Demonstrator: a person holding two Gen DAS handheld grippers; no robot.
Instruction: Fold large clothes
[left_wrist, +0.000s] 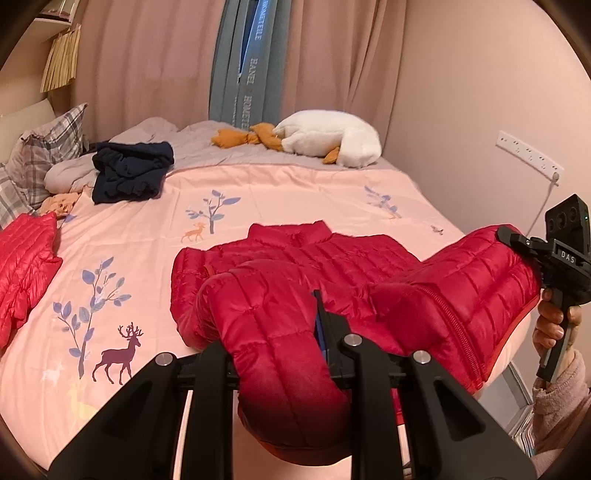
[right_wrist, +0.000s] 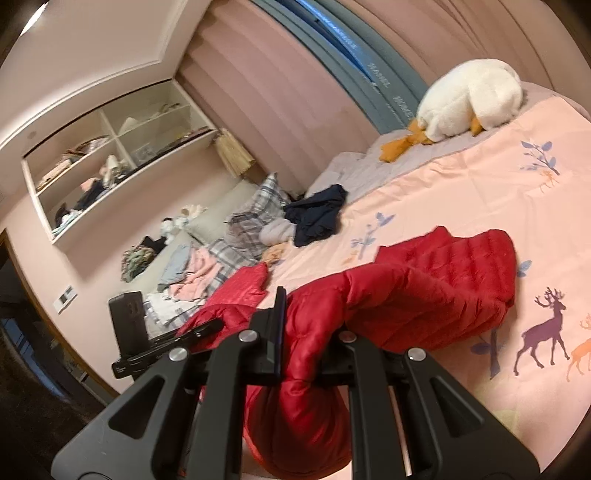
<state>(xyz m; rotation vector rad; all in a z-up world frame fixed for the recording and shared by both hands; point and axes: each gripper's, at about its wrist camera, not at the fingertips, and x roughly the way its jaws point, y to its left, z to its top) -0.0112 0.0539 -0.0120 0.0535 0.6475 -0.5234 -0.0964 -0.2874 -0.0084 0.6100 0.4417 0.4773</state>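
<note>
While spread across the bed (left_wrist: 258, 192), red puffer jacket (left_wrist: 295, 258), both hem corners pinched: left claw (left_wrist: 284, 354), right claw (right_wrist: 306, 354).

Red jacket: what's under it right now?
The pink bedspread lies under the red jacket, whose lower corners both grippers lift. Anything beneath its flat upper half is hidden.

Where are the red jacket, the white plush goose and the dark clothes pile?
Red jacket (left_wrist: 295, 254): left wrist view, chest panel.
Goose (left_wrist: 332, 138): left wrist view, body.
Dark clothes (right_wrist: 317, 216): right wrist view, pile's middle.
</note>
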